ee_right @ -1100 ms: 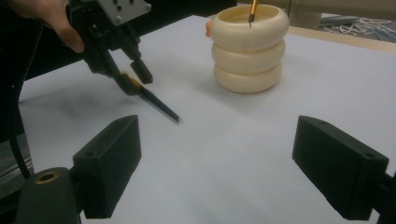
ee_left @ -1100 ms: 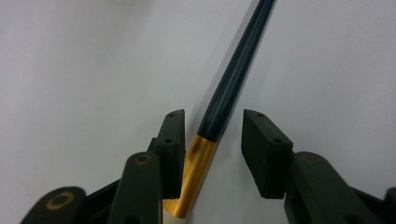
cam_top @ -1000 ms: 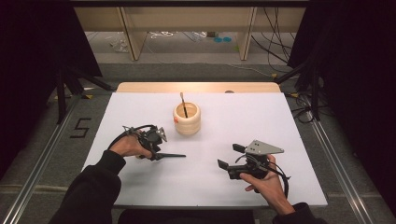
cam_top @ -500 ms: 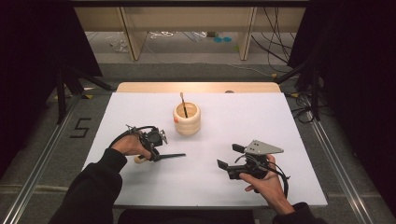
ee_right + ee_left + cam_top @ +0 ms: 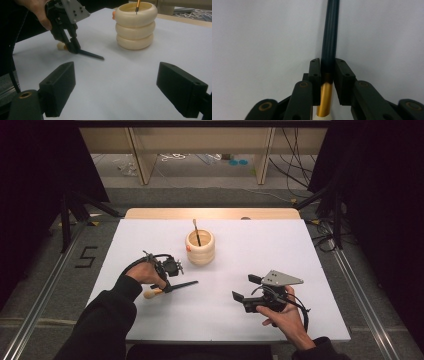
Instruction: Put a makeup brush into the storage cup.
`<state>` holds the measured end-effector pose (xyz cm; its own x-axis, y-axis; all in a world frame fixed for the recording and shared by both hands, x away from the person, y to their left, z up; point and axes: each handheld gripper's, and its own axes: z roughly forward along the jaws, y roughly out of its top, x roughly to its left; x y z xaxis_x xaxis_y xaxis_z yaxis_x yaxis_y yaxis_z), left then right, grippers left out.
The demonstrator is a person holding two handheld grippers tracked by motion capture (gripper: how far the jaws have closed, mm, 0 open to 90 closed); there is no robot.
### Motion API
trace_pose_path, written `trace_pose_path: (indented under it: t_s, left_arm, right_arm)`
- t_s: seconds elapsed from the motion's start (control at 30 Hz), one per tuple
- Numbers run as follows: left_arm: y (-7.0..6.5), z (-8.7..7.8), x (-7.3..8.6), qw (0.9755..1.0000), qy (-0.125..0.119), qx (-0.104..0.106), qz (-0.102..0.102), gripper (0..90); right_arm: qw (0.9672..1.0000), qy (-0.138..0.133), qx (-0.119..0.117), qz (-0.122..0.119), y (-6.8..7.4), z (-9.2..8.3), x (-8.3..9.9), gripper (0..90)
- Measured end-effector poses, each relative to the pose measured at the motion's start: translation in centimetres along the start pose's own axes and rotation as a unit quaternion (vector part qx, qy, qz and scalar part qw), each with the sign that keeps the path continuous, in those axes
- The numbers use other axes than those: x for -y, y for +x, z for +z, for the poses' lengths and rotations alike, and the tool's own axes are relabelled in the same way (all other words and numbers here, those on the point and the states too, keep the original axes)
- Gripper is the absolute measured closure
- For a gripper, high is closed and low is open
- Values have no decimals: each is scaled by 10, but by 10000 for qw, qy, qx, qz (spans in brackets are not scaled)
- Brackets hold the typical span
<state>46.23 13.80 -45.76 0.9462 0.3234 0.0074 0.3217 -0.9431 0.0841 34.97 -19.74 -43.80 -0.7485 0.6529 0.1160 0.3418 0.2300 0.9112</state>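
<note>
Scene: a person seated at a white tabletop (image 5: 310, 250) works with a handheld gripper in each hand, seen from the high view.
Left gripper (image 5: 167, 285): at about 8 o'clock on the tabletop, its jaws have just been closing and are now clenched on a brush (image 5: 172, 286) lying flat on the surface.
Grip detail: in the left gripper view the pads (image 5: 315, 72) press from both sides where the brush's (image 5: 329, 37) black part meets its gold ferrule; the pale end sits below the jaws.
Brush position: it lies on the tabletop, its cream-coloured end pointing toward 8 o'clock and its dark tip toward 3 o'clock, at 7 o'clock from the cup and well apart from it.
Right gripper (image 5: 245, 292): at about 5 o'clock on the tabletop, held above the surface in the person's right hand (image 5: 285, 315), jaws released and spread wide with nothing between them; its grey plate sits on top.
Right gripper view: the two black pads (image 5: 60, 82) stand far apart, framing the left gripper (image 5: 73, 48) with the brush (image 5: 90, 54) at 11 o'clock and the cup (image 5: 136, 25) at 1 o'clock.
Cup (image 5: 200, 247): a cream, ringed holder standing upright near the middle of the tabletop, with a second brush (image 5: 196, 231) leaning inside it, its handle sticking out above the rim.
</note>
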Motion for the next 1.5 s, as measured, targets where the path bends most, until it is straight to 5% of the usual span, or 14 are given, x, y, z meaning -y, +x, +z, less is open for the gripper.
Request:
trace_pose_path:
  t_s: [0.3,0.87,0.97,1.1,1.2,1.5]
  left_arm:
    - [-3,-1,1,10000,32,-1,12,782]
    - [-6,-18,13,9969,-664,360,-208,783]
    - [-9,-22,14,9952,-840,417,-277,782]
    - [-18,-27,13,9900,-1187,710,-294,782]
    - [-20,-27,13,9887,-1258,764,-267,782]
    - [-37,-33,11,9796,-1544,1228,-376,783]
  right_arm:
    - [10000,3,0,8,0,0,0,162]
    - [9999,-1,-104,-31,3,0,-1,160]
    - [9999,-101,-97,-85,4,1,-1,160]
    - [9996,-91,-72,-253,8,2,-2,160]
    - [9991,-100,-80,-396,11,2,-3,161]
    - [9930,-27,-49,-1176,30,6,-9,164]
